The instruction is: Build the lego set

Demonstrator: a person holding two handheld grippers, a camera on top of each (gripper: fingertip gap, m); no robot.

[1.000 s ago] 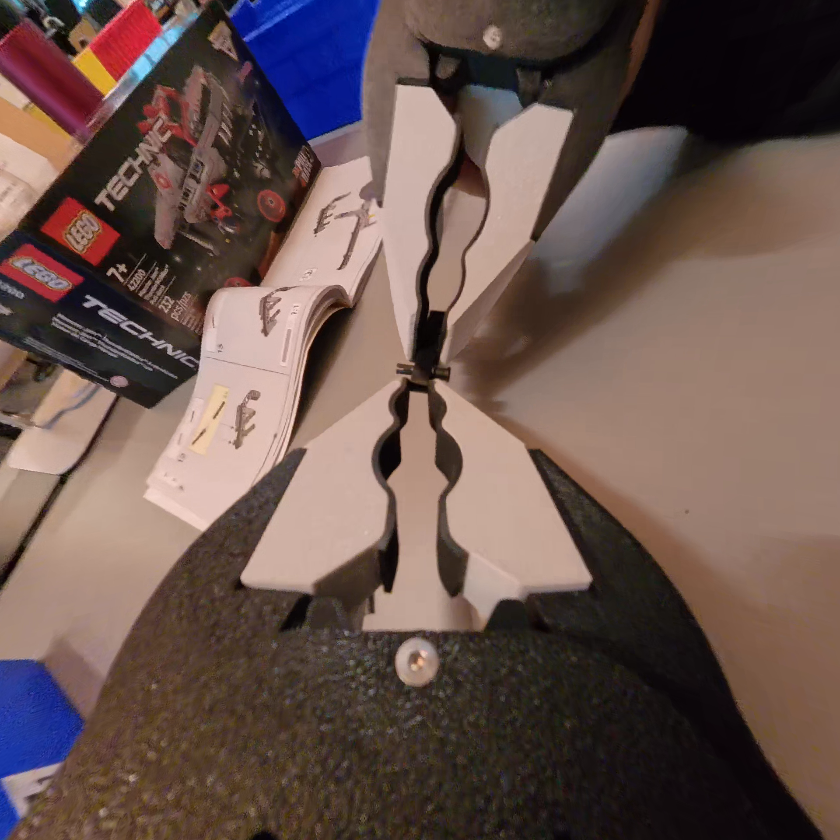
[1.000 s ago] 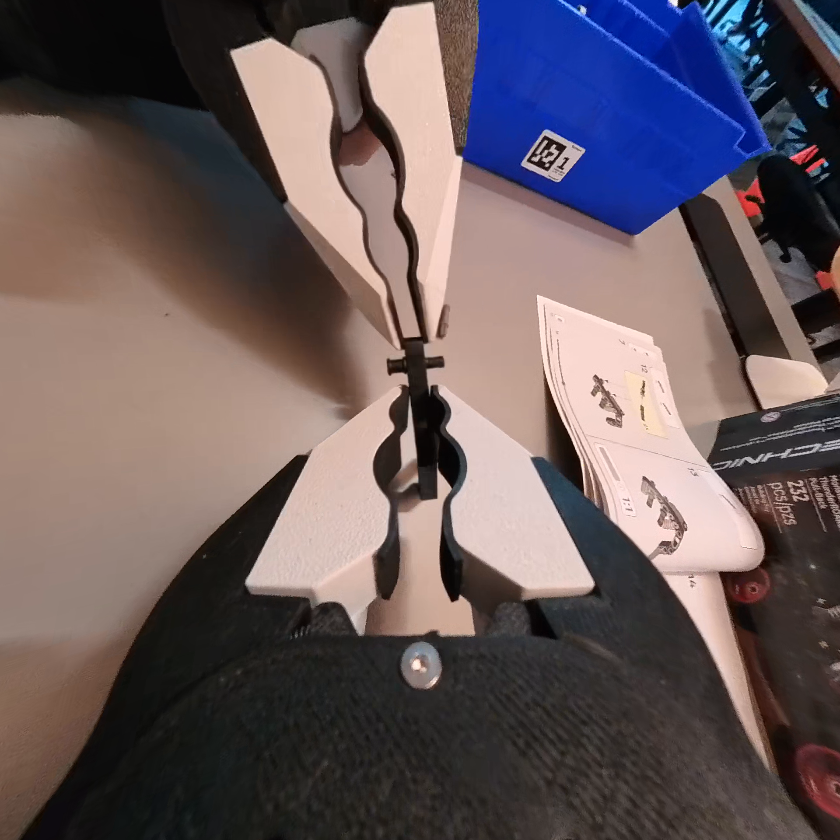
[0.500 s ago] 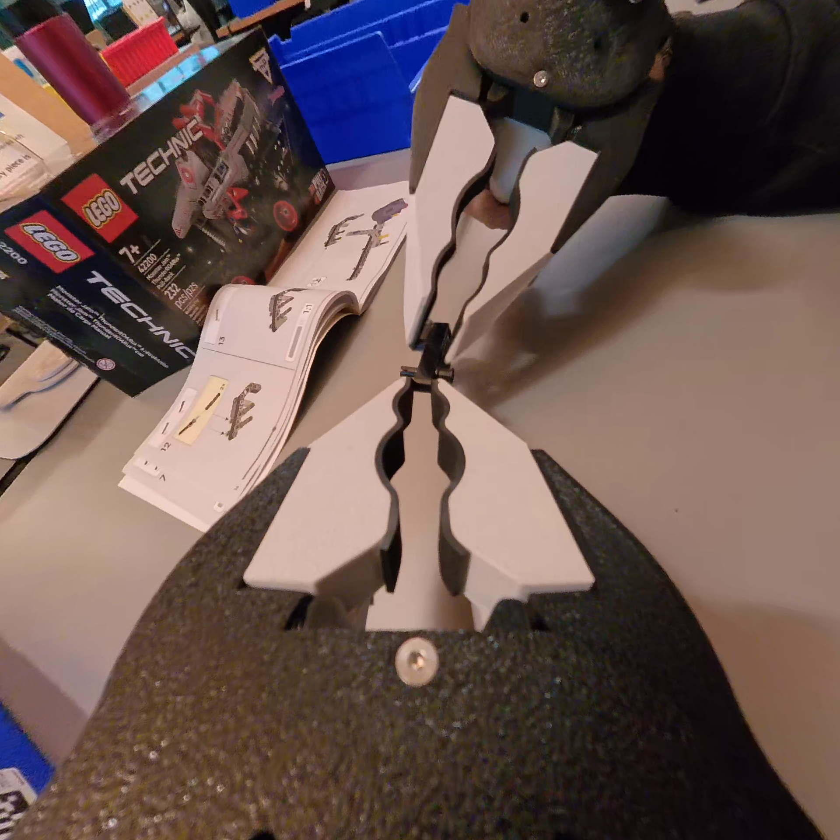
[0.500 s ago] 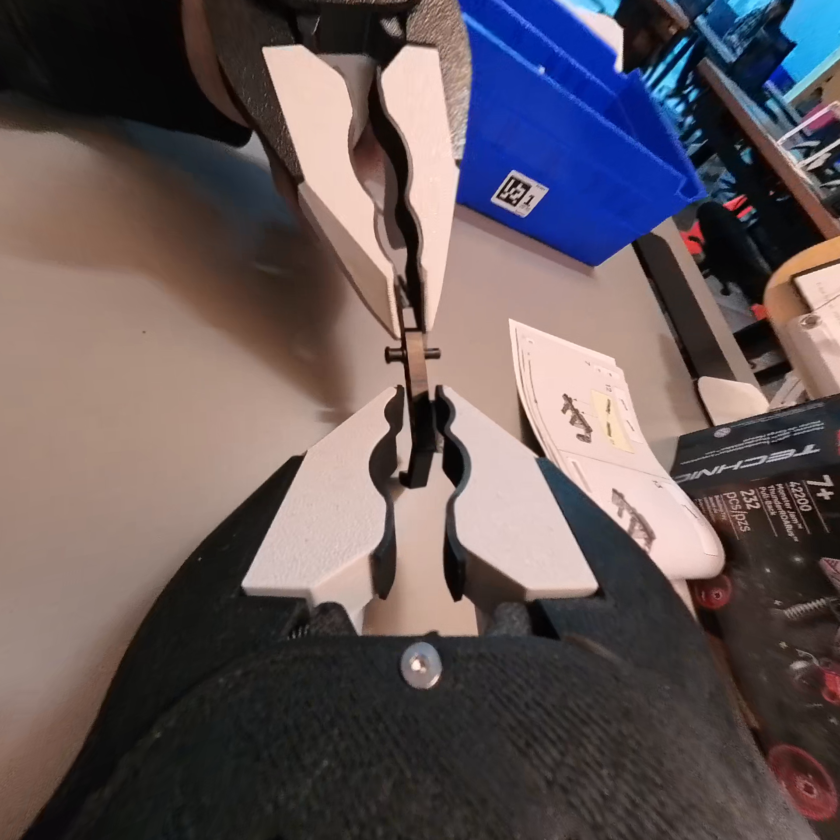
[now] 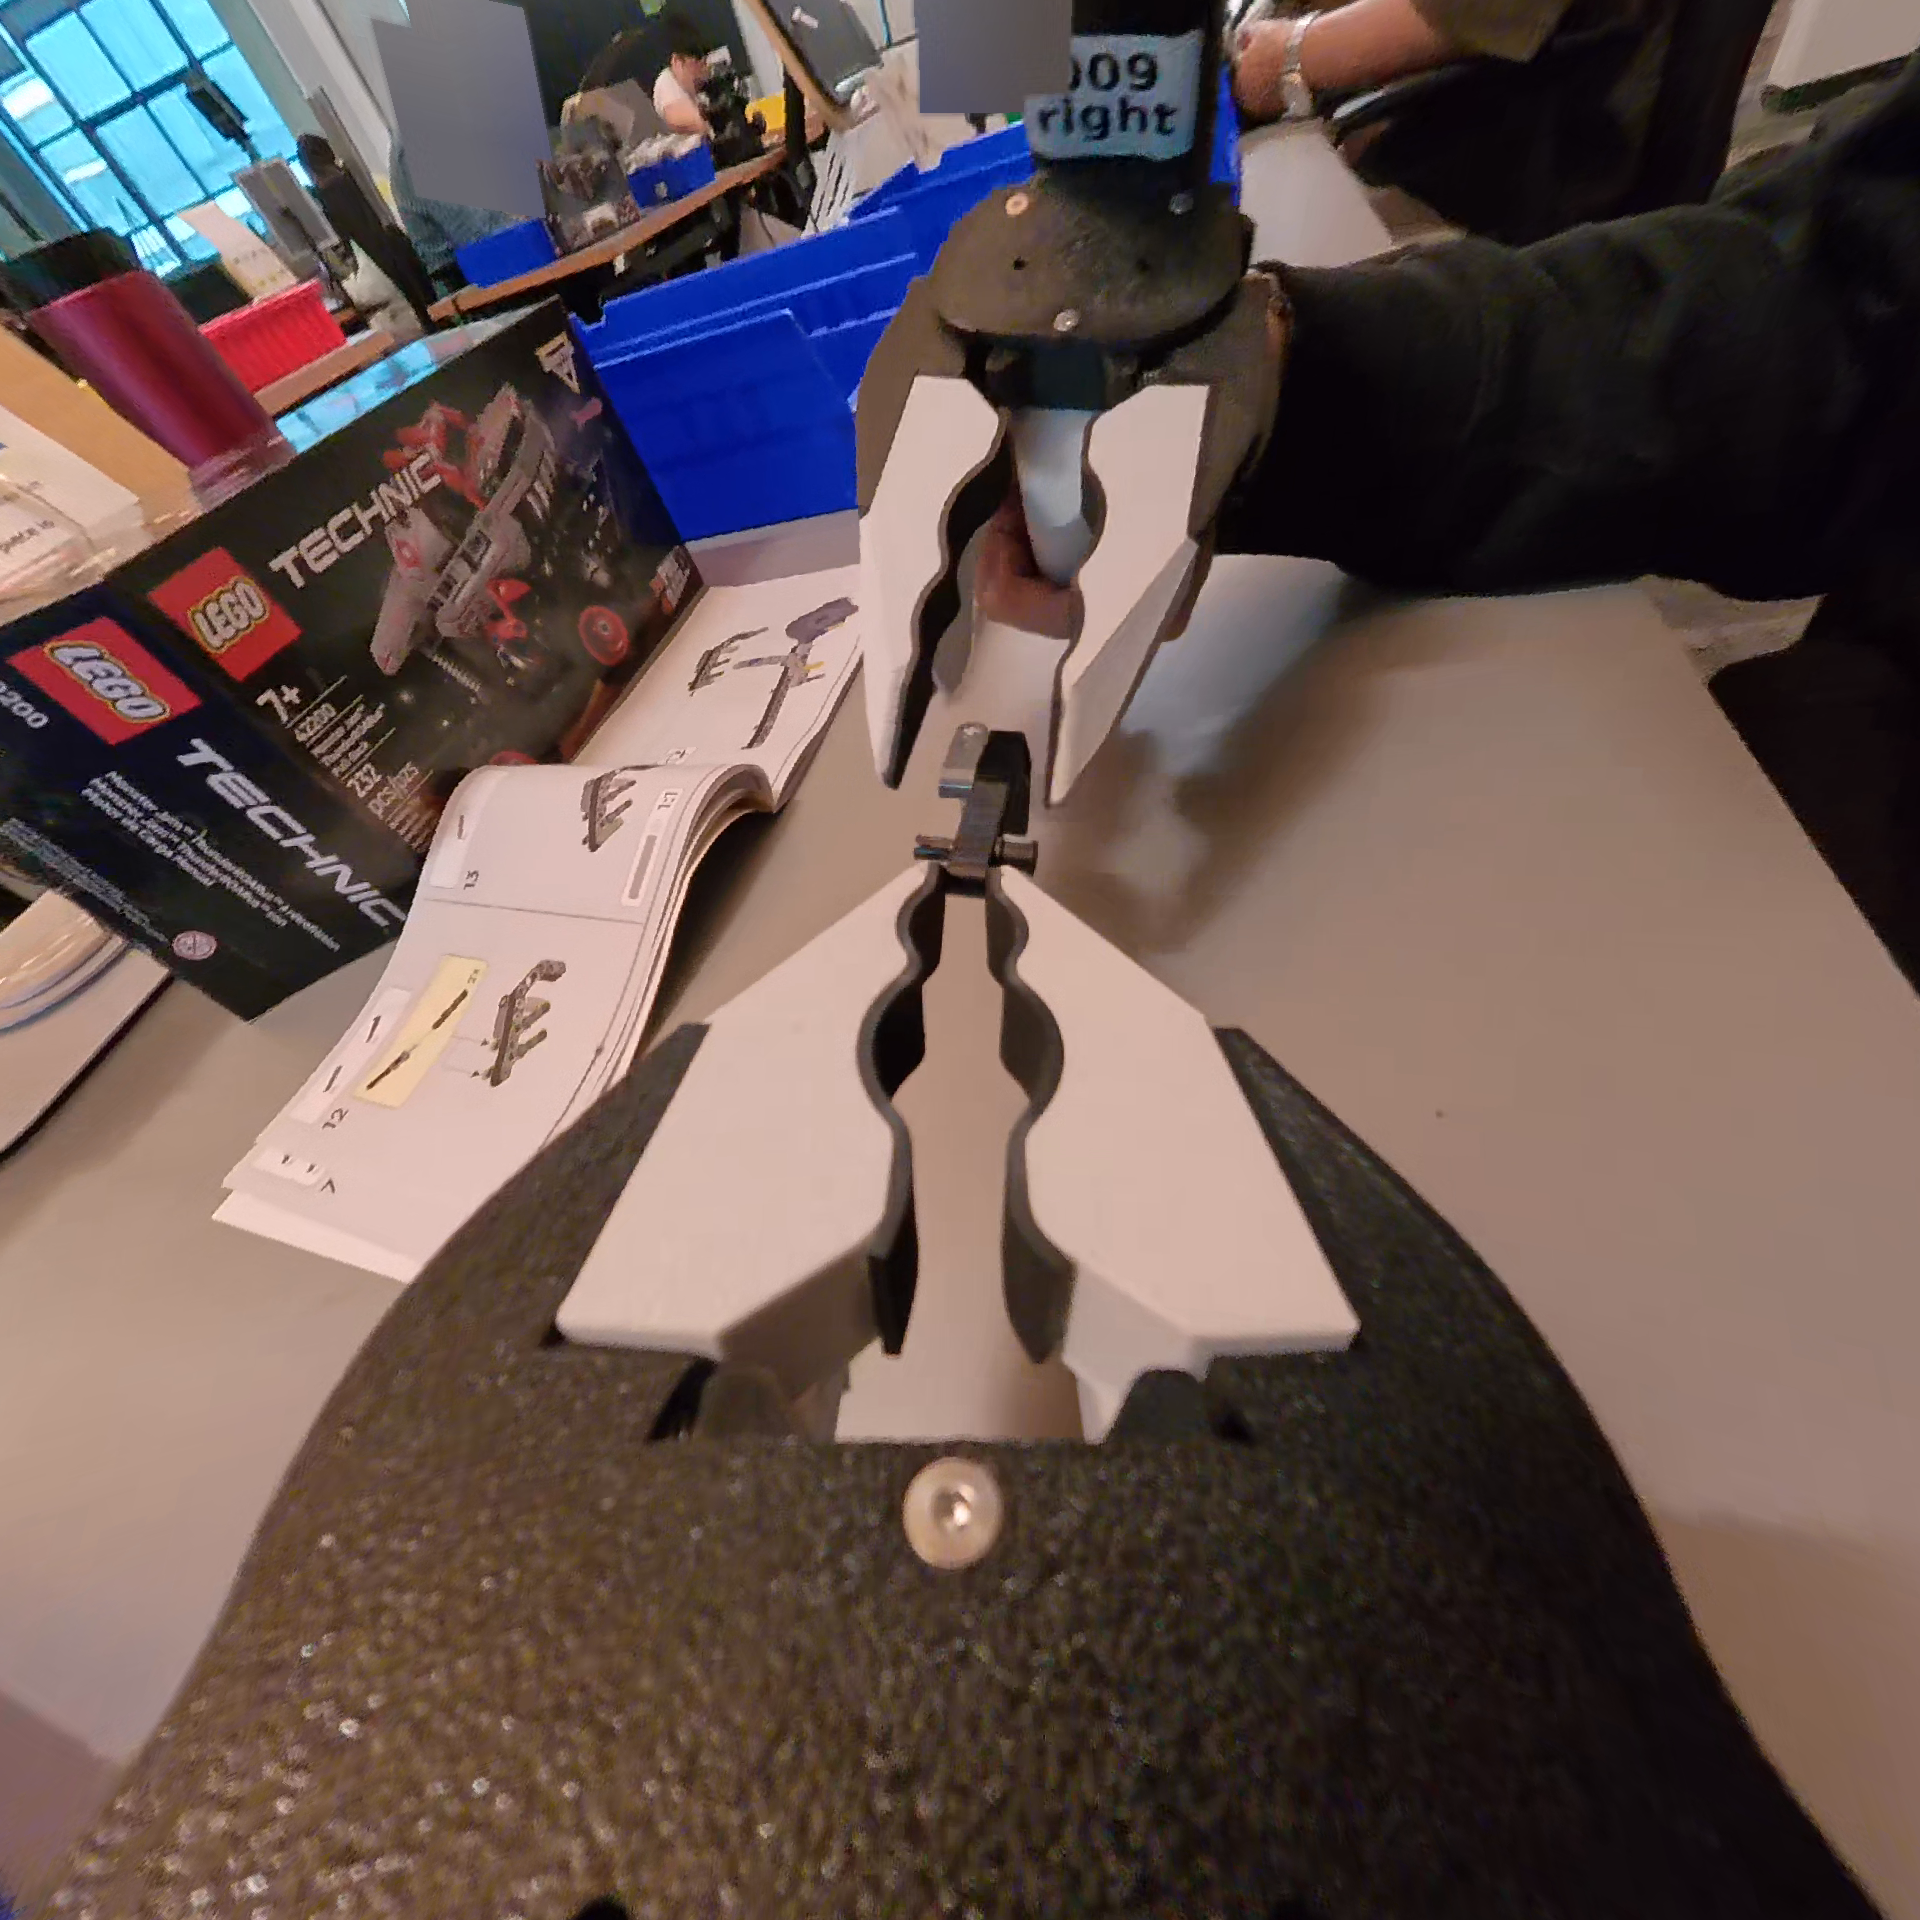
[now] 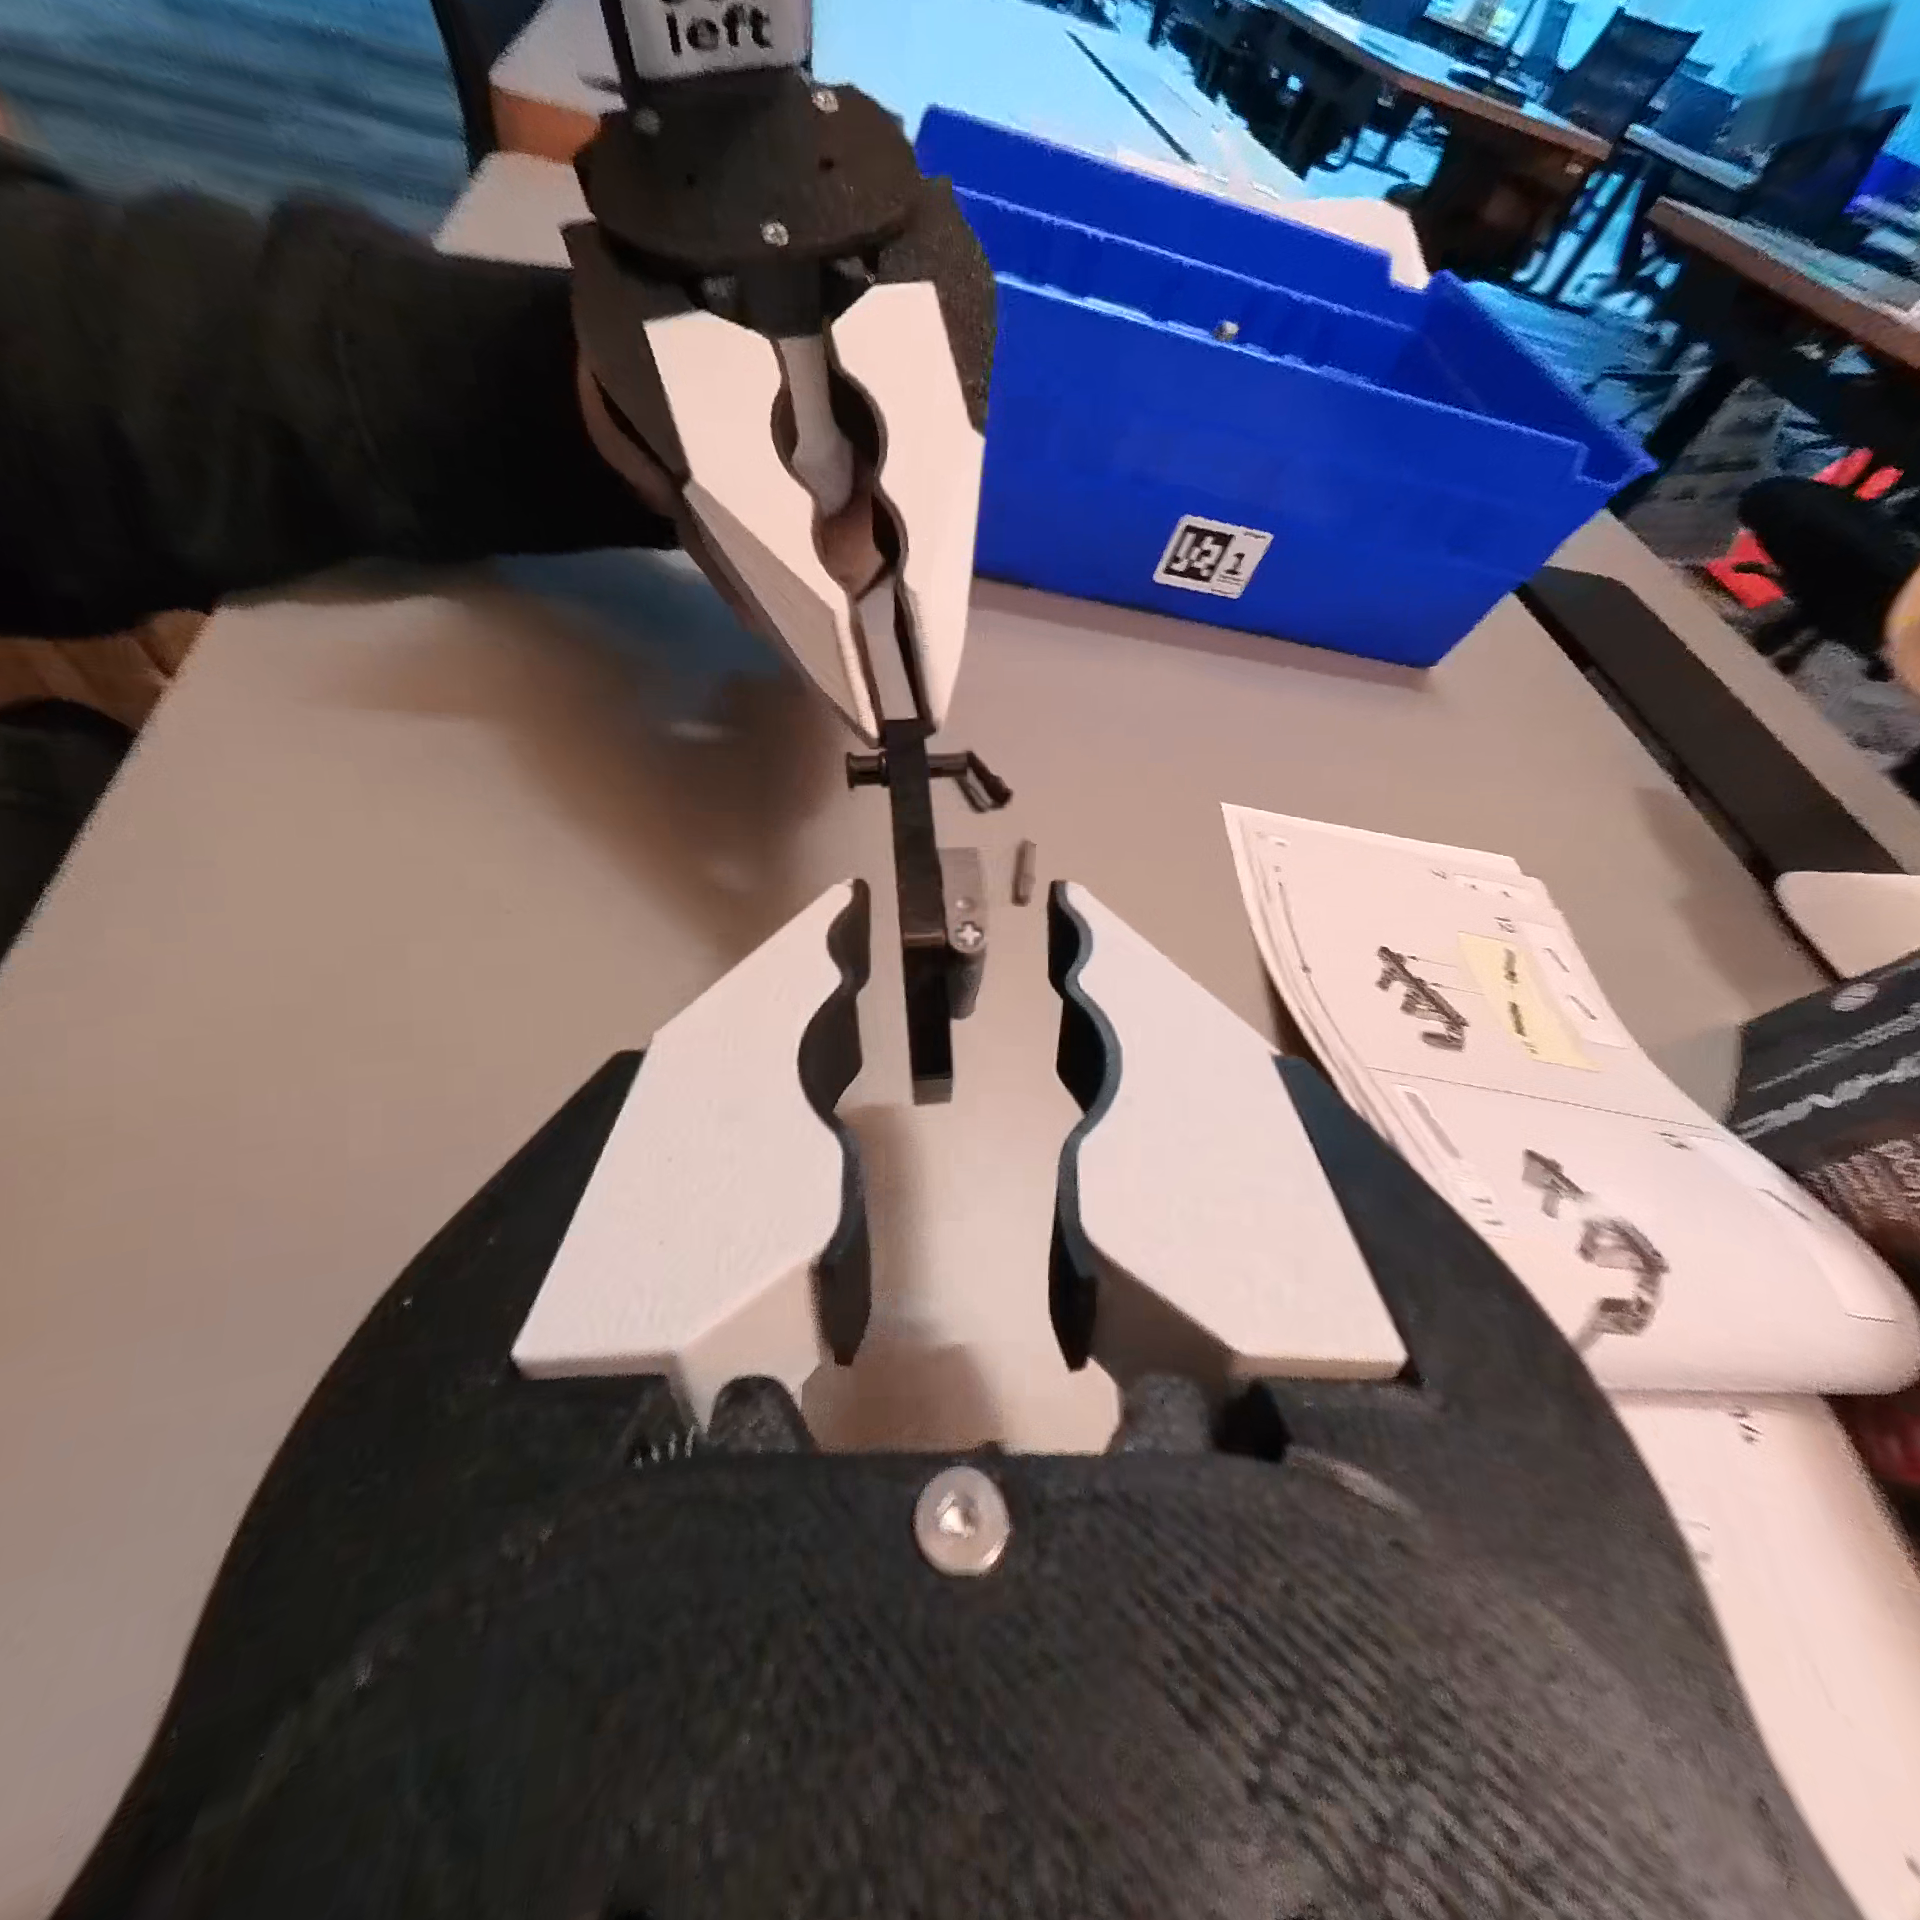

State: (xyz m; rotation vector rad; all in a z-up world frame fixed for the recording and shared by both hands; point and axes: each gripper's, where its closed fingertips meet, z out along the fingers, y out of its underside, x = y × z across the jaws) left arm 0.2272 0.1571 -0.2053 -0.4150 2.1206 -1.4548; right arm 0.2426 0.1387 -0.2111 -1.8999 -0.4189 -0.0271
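Left gripper [image 5: 961, 883] pinching one end of a thin black lego beam [image 5: 982, 821], fingertips pressed tight on it, seen dead centre in the left wrist view. Same beam [image 6: 920, 904] in the right wrist view running from the left gripper [image 6: 902, 727] at 12 o'clock down toward 6, with its free end sitting in the gap between the right gripper's fingers. Right gripper [image 6: 951, 894] spread wide, white fingers [image 6: 727, 1122] either side of the beam and not touching it as far as can be told. Black cross pin [image 6: 914, 769] poking out both sides of the beam just below the left tips, plus a small grey piece [image 6: 966, 899] stuck on the beam's side near the right tips. Tiny grey pin [image 6: 1023, 868] lying loose on the grey table [image 6: 312, 883], just at 3 o'clock of the beam. From the left wrist view, right gripper [image 5: 971, 769] hanging at 12 o'clock, tips straddling the beam's far end. Open instruction booklet [image 5: 488, 987] at 9 o'clock there, black lego box [image 5: 312, 675] behind it at 10. Blue bin [image 6: 1278, 436] at 1 o'clock in the right wrist view, booklet [image 6: 1507, 1091] at 3.
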